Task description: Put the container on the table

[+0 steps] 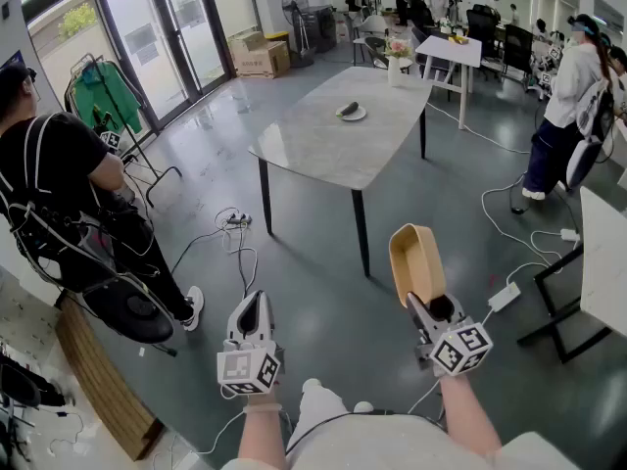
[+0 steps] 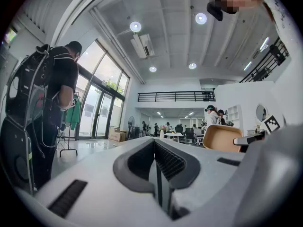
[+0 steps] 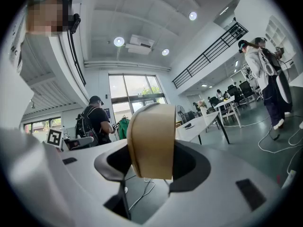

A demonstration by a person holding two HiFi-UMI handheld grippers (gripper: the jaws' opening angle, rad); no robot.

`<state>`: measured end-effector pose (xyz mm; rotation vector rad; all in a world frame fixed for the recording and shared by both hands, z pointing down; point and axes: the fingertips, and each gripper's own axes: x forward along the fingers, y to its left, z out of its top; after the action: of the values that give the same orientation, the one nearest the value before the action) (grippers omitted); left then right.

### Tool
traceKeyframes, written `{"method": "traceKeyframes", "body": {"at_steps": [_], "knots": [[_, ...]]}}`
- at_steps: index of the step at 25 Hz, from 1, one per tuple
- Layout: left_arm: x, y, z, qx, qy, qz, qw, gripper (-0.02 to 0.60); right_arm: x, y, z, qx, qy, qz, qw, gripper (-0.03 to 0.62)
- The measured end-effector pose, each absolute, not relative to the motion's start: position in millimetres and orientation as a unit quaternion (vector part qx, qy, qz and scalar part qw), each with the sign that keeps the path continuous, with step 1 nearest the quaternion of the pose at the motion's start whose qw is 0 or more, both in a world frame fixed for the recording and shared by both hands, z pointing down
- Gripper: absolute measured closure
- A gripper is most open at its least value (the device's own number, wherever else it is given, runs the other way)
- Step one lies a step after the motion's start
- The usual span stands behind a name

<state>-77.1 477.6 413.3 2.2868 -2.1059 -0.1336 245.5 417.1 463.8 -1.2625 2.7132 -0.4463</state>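
Note:
A tan oval container [image 1: 413, 258] is held upright on its edge over the grey floor, with my right gripper [image 1: 431, 306] shut on its lower rim. In the right gripper view the container [image 3: 151, 141] fills the space between the jaws of that gripper [image 3: 150, 167]. The grey marble-topped table [image 1: 323, 145] stands ahead, beyond the container, and shows past it [image 3: 201, 122] in that view too. My left gripper [image 1: 252, 304] hangs level at the left, jaws together and empty [image 2: 155, 148]. From the left gripper view the container [image 2: 221, 137] appears to the right.
A plate with a dark item [image 1: 351, 112] and a flower vase [image 1: 395, 62] sit on the table. A person with a backpack [image 1: 59, 194] stands at left beside a clothes rack [image 1: 103, 96]. Cables [image 1: 235, 225] cross the floor. A white table [image 1: 602, 262] is at right.

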Motion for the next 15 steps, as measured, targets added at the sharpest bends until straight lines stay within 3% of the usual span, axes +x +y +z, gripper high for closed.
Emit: {"method": "traceKeyframes", "body": {"at_steps": [15], "knots": [[-69,457,411,0.744,-0.667,-0.030,0.013,0.577,243,403,464,-0.413,0.897,-0.145,0.057,0.367]]}}
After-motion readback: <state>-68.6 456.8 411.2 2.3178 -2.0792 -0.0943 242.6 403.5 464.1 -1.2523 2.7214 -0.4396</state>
